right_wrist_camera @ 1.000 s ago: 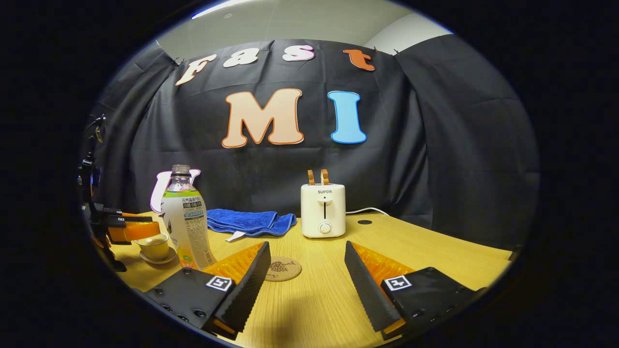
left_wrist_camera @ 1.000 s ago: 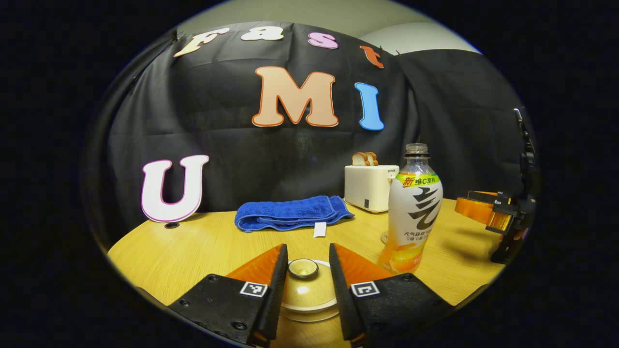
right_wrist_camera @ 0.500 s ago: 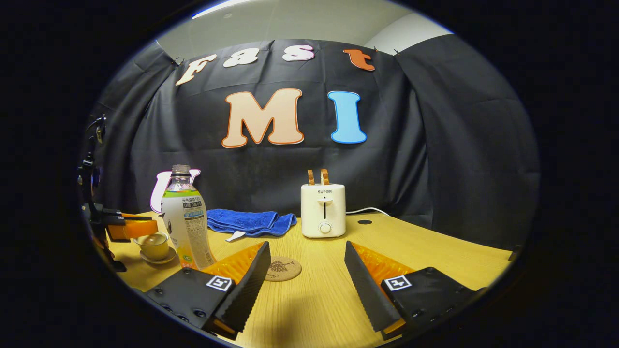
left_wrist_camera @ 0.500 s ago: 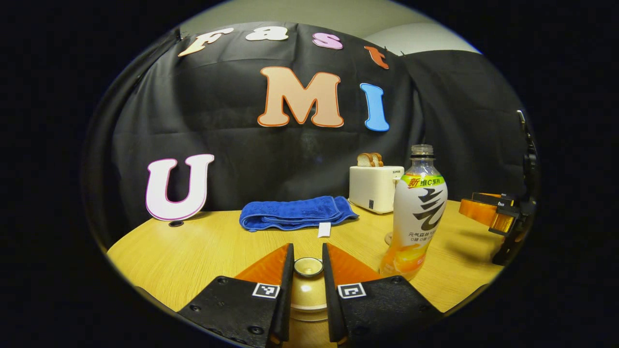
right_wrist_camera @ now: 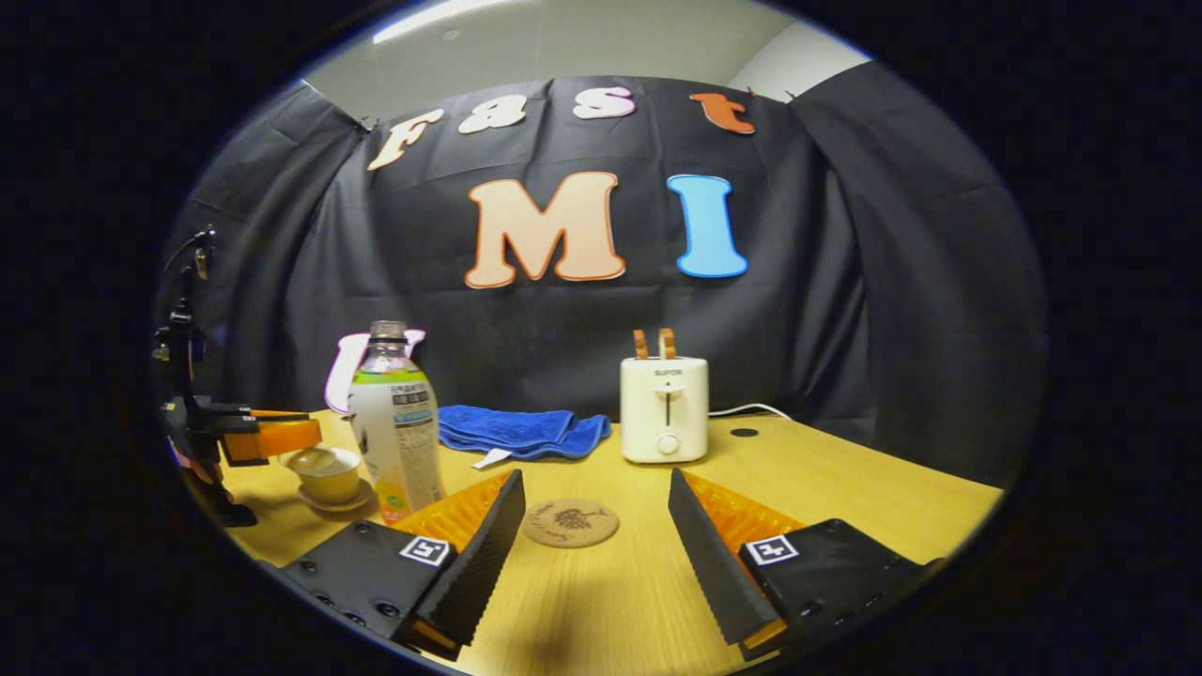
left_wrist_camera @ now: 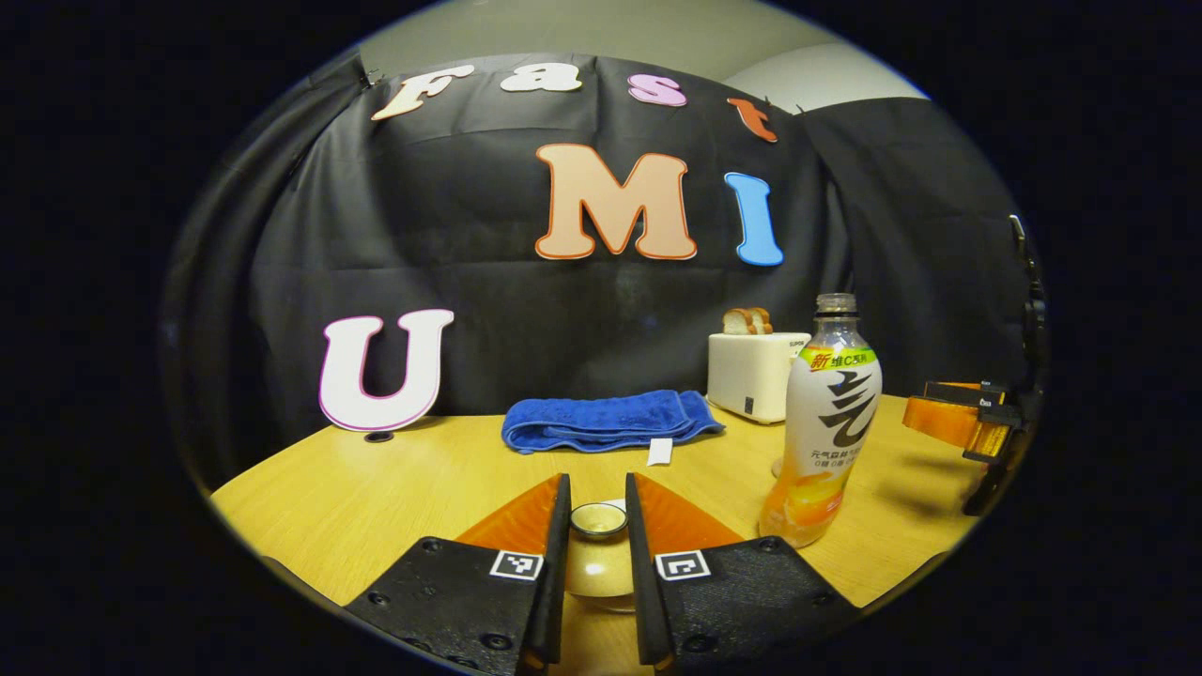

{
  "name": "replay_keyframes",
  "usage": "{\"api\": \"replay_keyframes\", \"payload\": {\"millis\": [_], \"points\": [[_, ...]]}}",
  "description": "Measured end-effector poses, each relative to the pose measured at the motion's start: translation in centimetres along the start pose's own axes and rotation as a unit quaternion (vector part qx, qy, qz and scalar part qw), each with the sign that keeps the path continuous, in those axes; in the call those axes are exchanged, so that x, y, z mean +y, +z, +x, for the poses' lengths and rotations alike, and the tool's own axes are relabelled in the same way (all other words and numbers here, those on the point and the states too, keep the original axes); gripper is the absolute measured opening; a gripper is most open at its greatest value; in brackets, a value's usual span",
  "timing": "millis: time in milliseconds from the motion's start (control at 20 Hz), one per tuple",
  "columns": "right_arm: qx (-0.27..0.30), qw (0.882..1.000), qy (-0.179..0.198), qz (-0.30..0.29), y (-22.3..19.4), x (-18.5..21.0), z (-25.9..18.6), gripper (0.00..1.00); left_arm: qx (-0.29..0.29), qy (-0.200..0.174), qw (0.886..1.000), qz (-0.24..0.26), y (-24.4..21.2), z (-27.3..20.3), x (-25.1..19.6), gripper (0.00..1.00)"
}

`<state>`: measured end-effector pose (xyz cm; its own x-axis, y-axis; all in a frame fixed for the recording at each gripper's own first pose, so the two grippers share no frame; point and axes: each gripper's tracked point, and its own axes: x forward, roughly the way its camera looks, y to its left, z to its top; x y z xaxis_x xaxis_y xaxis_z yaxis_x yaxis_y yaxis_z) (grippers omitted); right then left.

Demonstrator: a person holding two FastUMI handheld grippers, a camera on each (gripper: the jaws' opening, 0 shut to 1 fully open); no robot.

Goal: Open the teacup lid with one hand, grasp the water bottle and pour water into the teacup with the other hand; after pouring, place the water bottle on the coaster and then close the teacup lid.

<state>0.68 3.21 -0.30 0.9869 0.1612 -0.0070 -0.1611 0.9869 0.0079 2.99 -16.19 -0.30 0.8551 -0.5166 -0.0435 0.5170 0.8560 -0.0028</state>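
My left gripper point(left_wrist_camera: 598, 512) is shut on the knob of the beige teacup lid point(left_wrist_camera: 598, 571). In the right gripper view that gripper point(right_wrist_camera: 282, 437) holds the lid point(right_wrist_camera: 310, 459) just above the beige teacup point(right_wrist_camera: 329, 483) on its saucer. The water bottle point(left_wrist_camera: 831, 422) stands uncapped on the table right of the cup, with orange liquid at its base; it also stands in the right gripper view point(right_wrist_camera: 399, 437). My right gripper point(right_wrist_camera: 595, 481) is open with nothing between its fingers, and the round cork coaster point(right_wrist_camera: 570, 522) lies just beyond them.
A white toaster point(right_wrist_camera: 664, 408) with bread slices stands at the back of the wooden table point(right_wrist_camera: 845, 488). A folded blue towel point(left_wrist_camera: 610, 421) lies left of it. The right gripper point(left_wrist_camera: 958, 427) hangs at the far right of the left gripper view.
My left gripper closed on the lid's knob and raised the lid off the teacup. The right gripper stayed open and shifted slightly, so the bottle and coaster sit further right in its view.
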Motion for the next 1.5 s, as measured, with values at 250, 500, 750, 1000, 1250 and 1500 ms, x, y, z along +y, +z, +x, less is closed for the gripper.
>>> {"api": "replay_keyframes", "payload": {"millis": [250, 500, 750, 1000, 1250, 1500], "points": [[0.006, 0.991, 0.136, 0.005, -0.2, 5.2, 0.2, 0.95, -0.009, 0.055, 0.998, -0.012, 0.3, -2.0, 2.6, 0.29], [0.009, 0.983, 0.183, 0.007, -0.4, 7.7, 0.3, 0.97, -0.022, 0.083, 0.996, -0.011, 0.5, -3.8, 4.5, 0.29], [0.017, 0.977, 0.213, 0.006, -0.6, 10.4, 0.8, 0.95, -0.025, 0.101, 0.995, -0.009, 0.5, -4.9, 5.7, 0.29], [0.047, 0.976, 0.212, -0.001, -1.7, 11.8, 2.0, 0.99, -0.026, 0.120, 0.992, -0.009, 0.4, -5.9, 7.4, 0.29], [0.078, 0.978, 0.194, -0.010, -2.8, 12.4, 3.6, 0.95, -0.026, 0.132, 0.991, -0.010, 0.3, -6.7, 9.2, 0.29], [0.120, 0.978, 0.170, -0.021, -4.3, 12.8, 5.2, 0.97, -0.025, 0.142, 0.990, -0.010, 0.2, -6.8, 9.8, 0.29]]}}
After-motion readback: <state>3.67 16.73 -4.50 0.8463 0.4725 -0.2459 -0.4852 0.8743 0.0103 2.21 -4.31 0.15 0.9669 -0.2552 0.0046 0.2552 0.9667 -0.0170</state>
